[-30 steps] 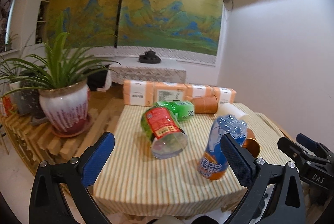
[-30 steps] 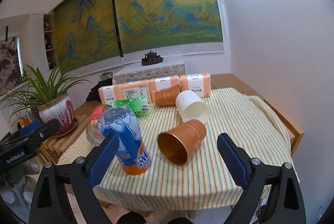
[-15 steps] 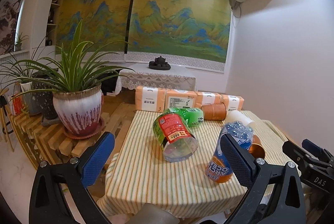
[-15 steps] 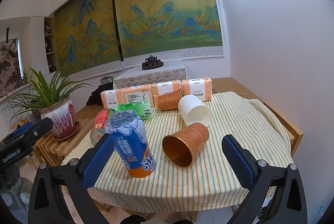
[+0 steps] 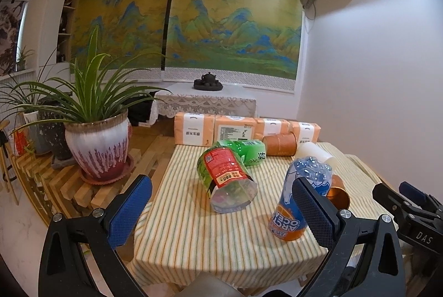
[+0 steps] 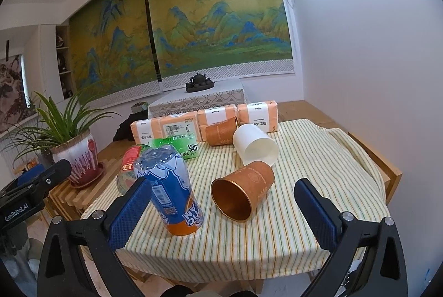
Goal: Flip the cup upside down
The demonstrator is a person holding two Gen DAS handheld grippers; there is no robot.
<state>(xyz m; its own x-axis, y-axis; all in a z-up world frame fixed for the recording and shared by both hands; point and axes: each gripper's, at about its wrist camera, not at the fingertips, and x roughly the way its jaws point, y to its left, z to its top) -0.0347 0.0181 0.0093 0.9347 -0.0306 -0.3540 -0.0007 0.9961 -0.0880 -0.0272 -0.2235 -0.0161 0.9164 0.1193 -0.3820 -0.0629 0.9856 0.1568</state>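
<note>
Both the left gripper point(image 5: 221, 207) and the right gripper point(image 6: 223, 209) hang short of the striped tablecloth point(image 6: 277, 236) with jaws spread wide and nothing between them. Nearest the right gripper a blue and orange bottle point(image 6: 171, 191) stands bottom up, and just beside it a copper cup point(image 6: 243, 190) lies on its side, mouth toward the camera. Behind it lie a white cup point(image 6: 256, 144), apparently touching it, another orange cup point(image 6: 220, 132), and a row of tissue packs point(image 6: 193, 124).

At my twelve o'clock a copper-coloured cup point(image 6: 243, 194) on its side gleams like metal inside, matt outside. It lies on striped woven cloth point(image 6: 290, 230); my blue pads point(image 6: 124, 216) look rough, dimpled.
</note>
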